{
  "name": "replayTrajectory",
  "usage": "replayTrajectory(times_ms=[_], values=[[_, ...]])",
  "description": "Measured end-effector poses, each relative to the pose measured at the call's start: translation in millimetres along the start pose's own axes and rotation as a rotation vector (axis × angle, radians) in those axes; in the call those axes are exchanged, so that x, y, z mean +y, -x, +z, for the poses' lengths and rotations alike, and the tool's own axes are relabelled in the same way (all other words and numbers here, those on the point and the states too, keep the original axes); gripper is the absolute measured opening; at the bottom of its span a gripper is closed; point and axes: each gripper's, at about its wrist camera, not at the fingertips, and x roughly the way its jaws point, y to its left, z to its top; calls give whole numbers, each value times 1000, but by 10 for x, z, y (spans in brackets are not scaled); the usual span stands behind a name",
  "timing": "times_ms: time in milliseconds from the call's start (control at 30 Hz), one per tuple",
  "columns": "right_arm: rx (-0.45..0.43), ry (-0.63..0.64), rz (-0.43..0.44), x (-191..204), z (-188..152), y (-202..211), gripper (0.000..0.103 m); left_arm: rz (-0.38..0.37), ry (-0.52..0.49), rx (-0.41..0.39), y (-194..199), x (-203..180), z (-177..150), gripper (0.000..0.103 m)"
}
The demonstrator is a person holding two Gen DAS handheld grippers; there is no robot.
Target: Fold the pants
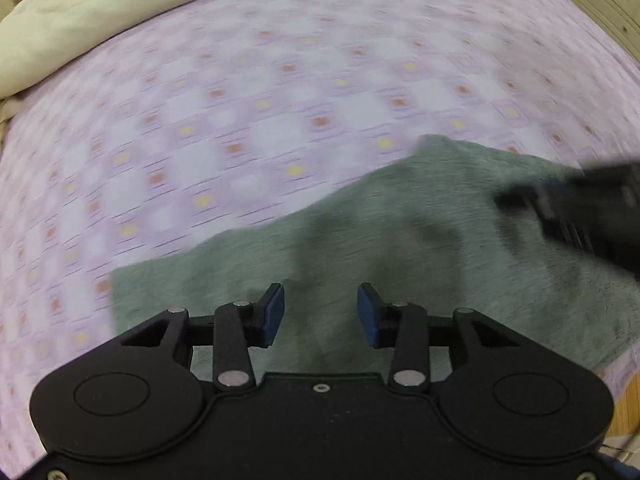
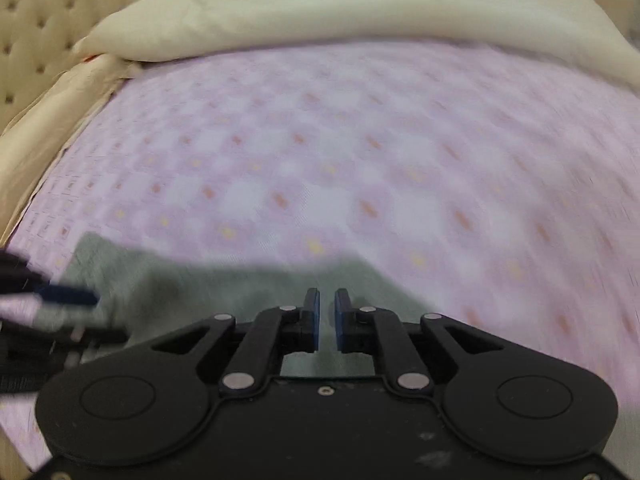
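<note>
The grey-green pants (image 1: 400, 240) lie folded flat on the pink patterned bed sheet (image 1: 240, 120). My left gripper (image 1: 320, 312) hovers over their near part, open, with nothing between its blue pads. The right gripper's blurred black body (image 1: 580, 208) reaches in from the right above the pants. In the right wrist view the pants (image 2: 200, 280) fill the lower left, and my right gripper (image 2: 327, 316) stands above their edge with only a narrow gap between its pads and no cloth in it. The left gripper (image 2: 60, 300) shows blurred at the left edge.
A cream duvet (image 2: 320, 8) is bunched along the far side of the bed sheet (image 2: 360, 160). A tufted beige headboard (image 2: 40, 12) stands at the left. Wooden floor (image 1: 624, 408) shows past the bed's near right corner.
</note>
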Motion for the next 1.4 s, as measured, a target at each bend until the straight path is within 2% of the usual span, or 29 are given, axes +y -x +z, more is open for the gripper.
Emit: replayTrajectory(times_ms=[100, 133, 167, 233, 300, 333, 367, 433, 467, 533, 600, 667, 733, 767, 933, 1067, 1200, 1400], values=[[101, -21, -80, -292, -430, 58, 9, -7, -2, 61, -278, -152, -13, 52], [151, -33, -115, -403, -565, 55, 8, 26, -4, 91, -367, -180, -40, 54], [189, -50, -133, -513, -672, 71, 2, 56, -10, 114, -445, -194, -66, 54], [183, -76, -120, -660, -738, 200, 4, 71, -5, 113, -459, -215, -64, 54], [138, 2, -139, -688, -689, 324, 22, 84, 15, 128, -458, -225, -41, 54], [89, 54, -149, -672, -631, 375, 31, 91, 25, 136, -470, -228, -30, 54], [33, 100, -156, -645, -540, 395, 44, 98, 30, 143, -487, -239, -17, 54], [-58, 183, -144, -651, -401, 389, 45, 119, 35, 160, -509, -271, 20, 54], [-63, 216, -114, -692, -291, 327, 45, 131, 38, 169, -517, -290, 39, 54], [-13, 263, -7, -724, -119, 134, 45, 145, 40, 178, -556, -330, 87, 54], [61, 287, 78, -749, -37, -62, 45, 153, 51, 179, -537, -342, 114, 53], [90, 320, 79, -732, -76, -200, 44, 164, 73, 178, -467, -337, 135, 53], [81, 332, 122, -791, -85, -173, 8, 171, 103, 164, -351, -332, 155, 53], [75, 341, 133, -800, -95, -145, 5, 168, 116, 153, -284, -354, 187, 53], [-9, 508, 155, -675, -330, 165, 4, 118, 146, 103, -162, -467, 413, 53], [-26, 628, 146, -494, -524, 276, 4, 38, 148, 62, -187, -643, 640, 53], [-64, 737, 89, -395, -620, 349, 4, -23, 173, 73, -300, -745, 837, 53], [-97, 836, 64, -297, -754, 399, 4, -77, 209, 102, -389, -853, 992, 53]])
